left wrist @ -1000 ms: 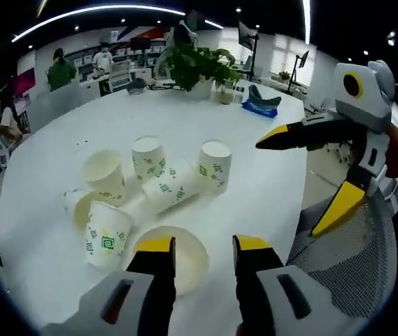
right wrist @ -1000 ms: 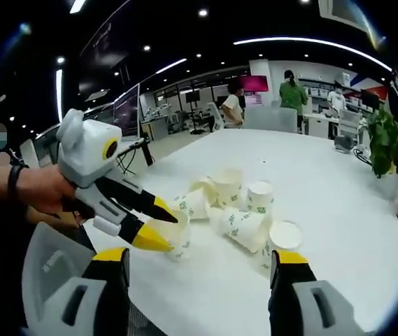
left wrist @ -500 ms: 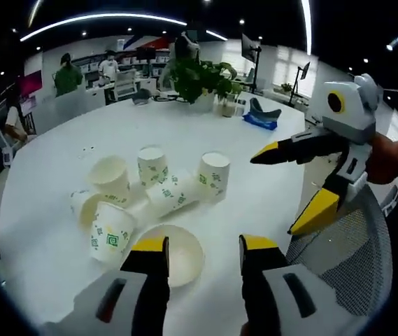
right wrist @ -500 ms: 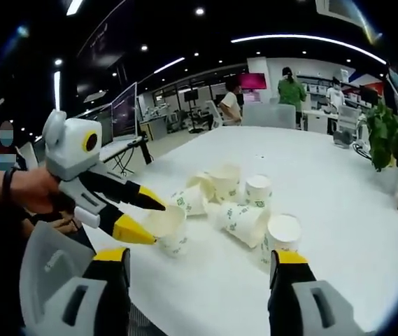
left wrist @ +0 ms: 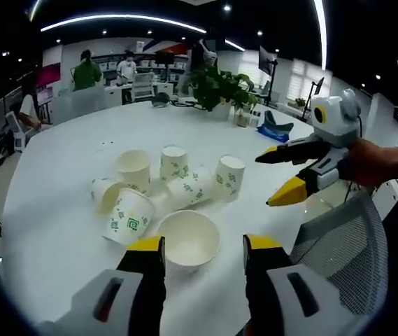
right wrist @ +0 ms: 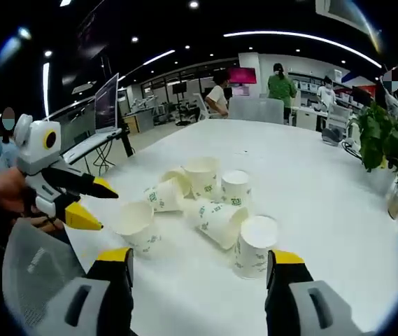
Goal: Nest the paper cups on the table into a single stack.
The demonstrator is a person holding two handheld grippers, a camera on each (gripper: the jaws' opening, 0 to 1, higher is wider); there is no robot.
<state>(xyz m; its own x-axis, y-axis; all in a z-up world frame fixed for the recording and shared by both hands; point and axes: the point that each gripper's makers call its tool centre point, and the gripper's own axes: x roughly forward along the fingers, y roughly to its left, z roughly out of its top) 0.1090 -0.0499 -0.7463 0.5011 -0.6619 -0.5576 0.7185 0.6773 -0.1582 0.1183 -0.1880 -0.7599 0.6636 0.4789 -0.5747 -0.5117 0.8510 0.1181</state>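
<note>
We see a round white worktop in an open office, with a loose cluster of paper cups near its edge. In the left gripper view, our left tool hangs released, its yellow-tipped jaws apart, with the mouth of a wide cup just beyond them at 12 o'clock. Past it, several cups stand upright and others lie on their sides, touching one another. At 3 o'clock the right tool hovers off the worktop edge, jaws spread and holding nothing, above a mesh chair back. A potted plant stands at the far side, at 12 o'clock.

In the right gripper view, our right tool's own jaws stand wide apart at the bottom, with an upright cup just beyond them. The left tool shows at 9 o'clock, beside the wide cup.
</note>
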